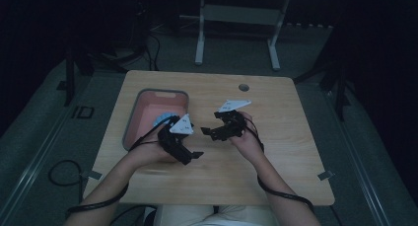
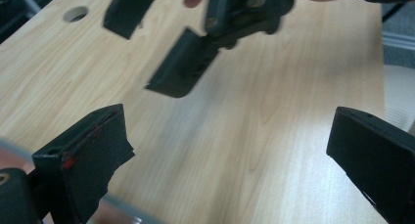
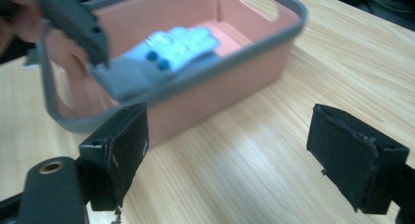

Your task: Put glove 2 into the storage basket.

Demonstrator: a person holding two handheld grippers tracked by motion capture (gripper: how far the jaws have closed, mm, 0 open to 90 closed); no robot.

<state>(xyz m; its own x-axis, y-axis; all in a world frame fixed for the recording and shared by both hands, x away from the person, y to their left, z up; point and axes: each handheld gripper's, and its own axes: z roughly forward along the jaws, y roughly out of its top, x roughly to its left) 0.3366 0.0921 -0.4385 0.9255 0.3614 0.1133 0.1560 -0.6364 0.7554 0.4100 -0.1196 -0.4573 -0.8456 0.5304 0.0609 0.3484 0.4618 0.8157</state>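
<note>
Both grippers empty beside the basket

Nearest the camera, the person's forearms come in over the near edge of the wooden counter (image 1: 276,157). At the left stands a pink basket with a grey rim (image 1: 148,92), and a pale blue cloth-like item (image 3: 178,44) lies inside it. Just right of the basket, the left gripper (image 1: 194,154) has its jaws wide apart with nothing between them. Further right, the right gripper (image 3: 227,158) is likewise spread wide and empty, facing the basket across bare wood. Risks, as I judge them: the two grippers sit close together, so a quick turn could knock them into each other; a low reach toward the basket could catch its rim and shove or tip it, and trailing cables could snag
</note>
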